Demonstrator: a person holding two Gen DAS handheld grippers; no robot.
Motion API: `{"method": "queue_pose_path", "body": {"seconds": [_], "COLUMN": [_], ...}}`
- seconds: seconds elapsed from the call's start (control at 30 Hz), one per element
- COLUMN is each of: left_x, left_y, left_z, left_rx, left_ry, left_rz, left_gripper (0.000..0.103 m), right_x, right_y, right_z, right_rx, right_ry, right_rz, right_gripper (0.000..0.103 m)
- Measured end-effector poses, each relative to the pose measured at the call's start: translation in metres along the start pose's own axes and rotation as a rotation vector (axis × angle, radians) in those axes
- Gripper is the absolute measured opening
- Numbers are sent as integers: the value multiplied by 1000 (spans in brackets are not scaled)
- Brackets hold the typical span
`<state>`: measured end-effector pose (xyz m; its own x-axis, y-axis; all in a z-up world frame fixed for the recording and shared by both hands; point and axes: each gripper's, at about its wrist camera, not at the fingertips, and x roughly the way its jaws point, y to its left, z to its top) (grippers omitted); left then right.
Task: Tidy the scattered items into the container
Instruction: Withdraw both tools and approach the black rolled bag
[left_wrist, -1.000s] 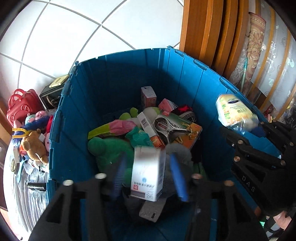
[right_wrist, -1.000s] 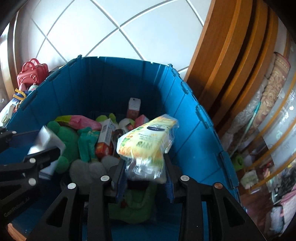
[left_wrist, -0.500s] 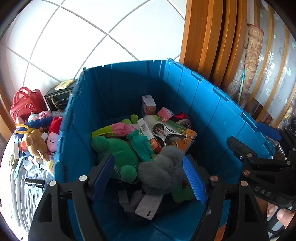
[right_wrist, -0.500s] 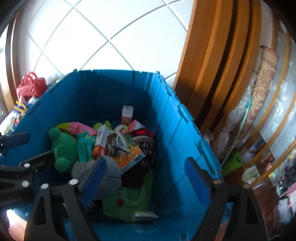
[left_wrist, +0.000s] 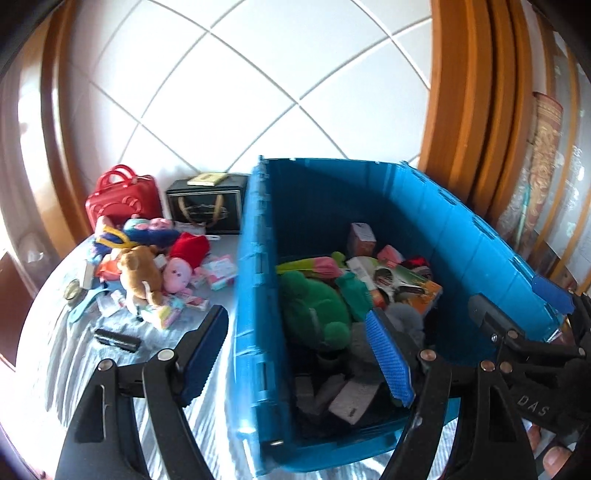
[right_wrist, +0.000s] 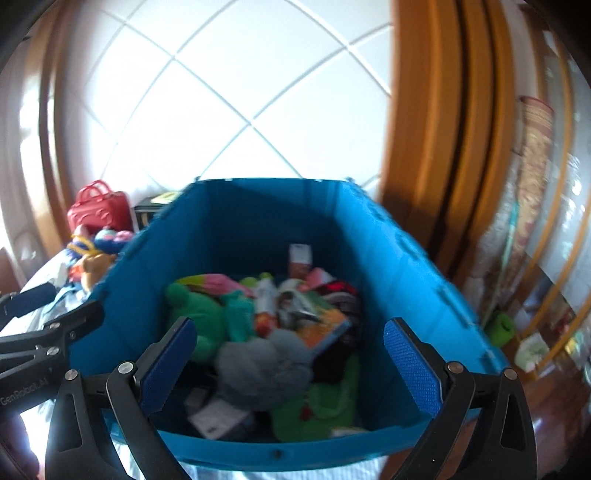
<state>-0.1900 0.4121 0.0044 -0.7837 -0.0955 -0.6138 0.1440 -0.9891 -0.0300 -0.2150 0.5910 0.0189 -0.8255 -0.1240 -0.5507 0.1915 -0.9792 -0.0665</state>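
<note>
1. I see the blue container (left_wrist: 458, 221) on the striped counter (left_wrist: 44, 369), already holding a green plush (right_wrist: 199, 321) and boxes.
2. Scattered toys (left_wrist: 147, 266) lie left of it.
3. My left tongs (left_wrist: 295, 354) are spread, straddling its wall; my right tongs (right_wrist: 288, 365) are opening, empty.

Bright daylight, glaring white tiles, fisheye-bent edges, right wrist view motion-blurred

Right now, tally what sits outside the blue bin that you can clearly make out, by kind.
Bags or cases: 2, red handbag and black case.
Plush toys: 3, brown bear, pink doll with red hat, blue plush.
Black cylinder: 1.
Total: 6. The smaller packets are too blurred to count.
</note>
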Motion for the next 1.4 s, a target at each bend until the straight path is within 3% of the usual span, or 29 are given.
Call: {"method": "queue_pose_path", "body": {"seconds": [0.33, 0.57, 0.73, 0.9, 1.03, 1.4], "left_x": [-36, -63, -65, -48, -25, 88], "left_y": [108, 221, 302, 365, 396, 414], "left_z": [-10, -31, -53, -77, -91, -106], "left_rx": [-93, -124, -127, -163, -190, -221], "left_ry": [-52, -64, -20, 49, 94, 242], "left_rz": [89, 154, 180, 187, 185, 209], "left_gripper": [77, 77, 77, 77, 77, 77], "right_x": [-17, -26, -24, -8, 18, 133], "right_y": [111, 216, 296, 359, 387, 396], "right_z": [11, 6, -8, -31, -49, -63], "right_rx": [-99, -127, -110, -95, -109, -102], "right_ry": [-51, -62, -37, 31, 108, 246], "right_rz": [97, 125, 150, 180, 186, 213], "right_gripper": [103, 103, 103, 103, 103, 103]}}
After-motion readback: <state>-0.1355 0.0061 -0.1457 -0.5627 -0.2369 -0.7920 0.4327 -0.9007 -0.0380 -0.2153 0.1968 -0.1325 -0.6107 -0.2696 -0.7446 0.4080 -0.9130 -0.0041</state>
